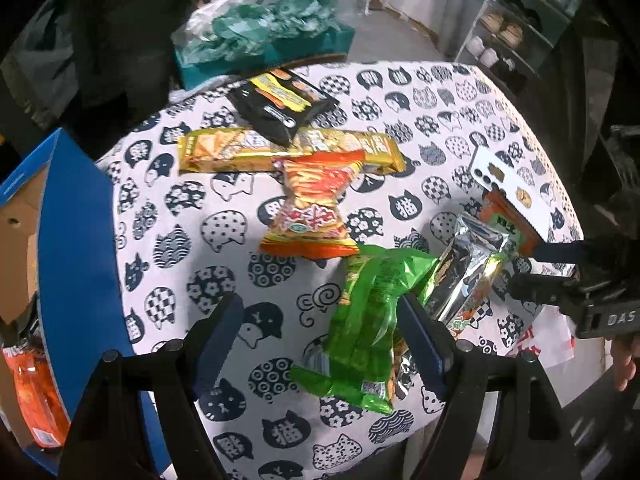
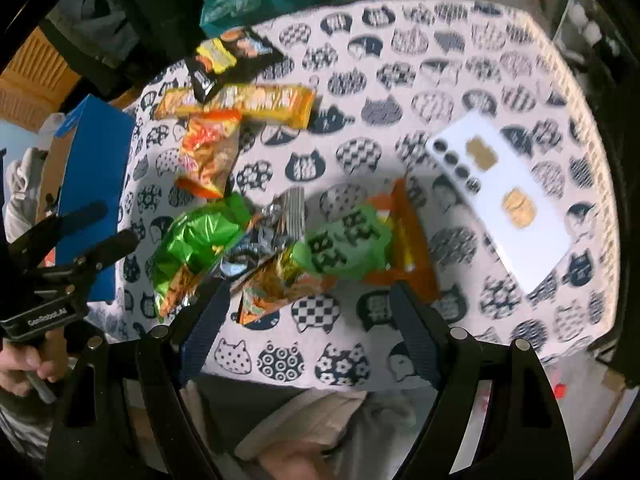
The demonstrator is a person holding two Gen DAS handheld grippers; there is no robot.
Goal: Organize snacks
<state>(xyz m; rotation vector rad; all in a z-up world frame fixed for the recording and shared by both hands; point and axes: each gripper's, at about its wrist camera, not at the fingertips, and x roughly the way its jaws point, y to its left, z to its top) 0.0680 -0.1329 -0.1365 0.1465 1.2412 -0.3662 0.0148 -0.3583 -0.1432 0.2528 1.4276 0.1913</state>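
Note:
Snack packets lie on a round table with a cat-print cloth [image 1: 440,92]: a black packet [image 1: 280,104], a long yellow packet [image 1: 240,148], an orange packet [image 1: 312,204], a green packet [image 1: 368,320], a silver-backed packet [image 1: 468,272] and an orange-and-green packet [image 2: 360,240]. My left gripper [image 1: 320,340] is open just above the table; the green packet lies against its right finger. My right gripper [image 2: 308,316] is open over the orange-and-green and silver packets [image 2: 280,240], touching neither. The green packet [image 2: 196,248] also shows in the right wrist view.
A blue cardboard box [image 1: 76,248] stands at the table's left edge with an orange packet [image 1: 36,396] inside. A white phone [image 2: 504,196] lies on the right of the table. A teal box with bags [image 1: 260,36] sits beyond the table. A shelf [image 1: 512,36] stands far right.

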